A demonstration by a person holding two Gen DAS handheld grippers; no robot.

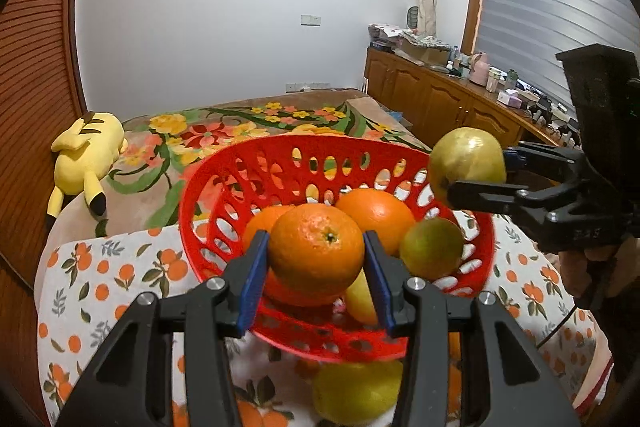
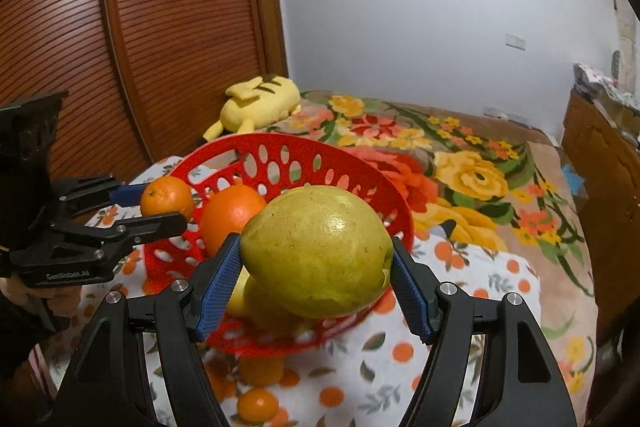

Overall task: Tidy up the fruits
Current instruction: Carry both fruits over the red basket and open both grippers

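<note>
- The left gripper holds an orange between its blue fingers, just above the near side of the red basket.
- The right gripper clamps a yellow-green pear at its flanks, over the basket's near rim in its own view.
- The step in hand looks like setting both fruits into the basket; best done one at a time, each lowered until it rests on the fruit below before the fingers part, so nothing drops or rolls out.
- The pile inside is already high: two oranges, a green fruit and something yellow beneath. Aim for a hollow, not a crown.
- Another yellow fruit lies on the surface outside the basket, close under its near edge.
- The orange's skin is pebbled and firm; the pear is smooth, speckled and oval, so likely to slip or bruise under hard squeeze.
- The basket is rigid plastic with oval holes and flared walls; the cloth under it is soft, so the basket may shift if pushed.
</note>
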